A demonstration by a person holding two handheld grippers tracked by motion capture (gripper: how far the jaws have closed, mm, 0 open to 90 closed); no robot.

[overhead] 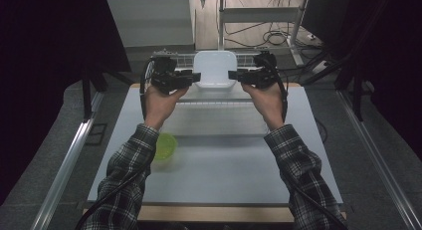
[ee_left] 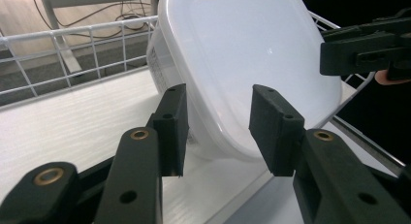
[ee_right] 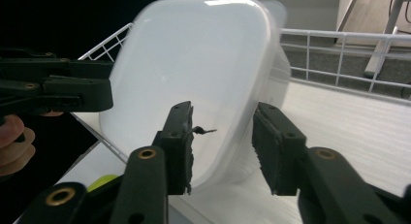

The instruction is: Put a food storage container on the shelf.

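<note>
Between left gripper [overhead: 195, 77] and right gripper [overhead: 233, 75], level with both: white container [overhead: 215, 68], tilted on edge in wire rack [overhead: 239, 58]; jaws partly parted astride its rims, pressing nothing.

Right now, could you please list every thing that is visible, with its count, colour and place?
Container: one, white, leaning tilted inside the wire rack, between both grippers.
Wire rack: one, white, at the far end of the table.
Bowl: one, yellow-green, on the table under the left forearm.
Table: one, pale grey-white top.
Left gripper: one, black, jaws apart around the container's edge, not pressing.
Right gripper: one, black, likewise open.
Hands: two, in checked sleeves.
</note>
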